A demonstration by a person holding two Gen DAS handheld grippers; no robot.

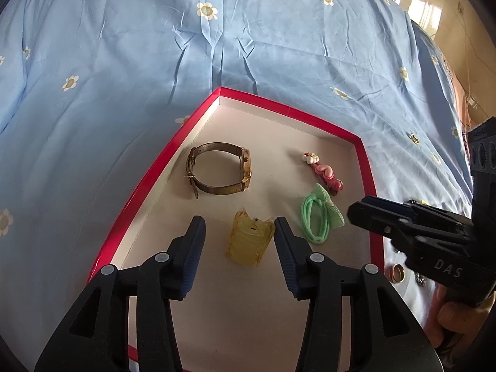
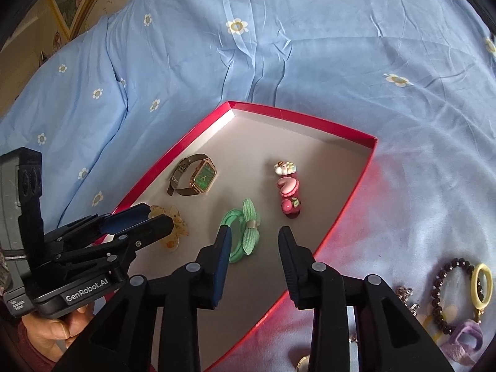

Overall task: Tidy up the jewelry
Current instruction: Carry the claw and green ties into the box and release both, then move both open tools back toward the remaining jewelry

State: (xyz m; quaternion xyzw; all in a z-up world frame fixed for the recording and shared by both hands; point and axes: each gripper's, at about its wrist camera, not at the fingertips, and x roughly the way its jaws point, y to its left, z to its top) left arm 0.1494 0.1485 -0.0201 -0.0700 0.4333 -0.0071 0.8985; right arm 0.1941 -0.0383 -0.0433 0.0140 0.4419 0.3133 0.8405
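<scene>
A shallow red box (image 1: 173,161) with a white floor lies on the bed. In it are a mesh-strap watch (image 1: 217,170), a pink decorated clip (image 1: 324,170), a green bow hair tie (image 1: 316,217) and a yellow hair claw (image 1: 248,241). My left gripper (image 1: 239,226) is open, with the claw lying between its jaws; the left pad stands clear of the claw. My right gripper (image 2: 254,235) is open over the box (image 2: 310,121), and the hair tie (image 2: 245,232) lies beside its left finger. Nothing is held.
Blue flowered bedding (image 1: 217,46) surrounds the box. To the right of the box lie a dark bead bracelet (image 2: 440,294), a yellow oval ring (image 2: 482,285), a purple claw (image 2: 465,344) and a gold ring (image 1: 397,272). A hand (image 2: 52,331) holds the left gripper.
</scene>
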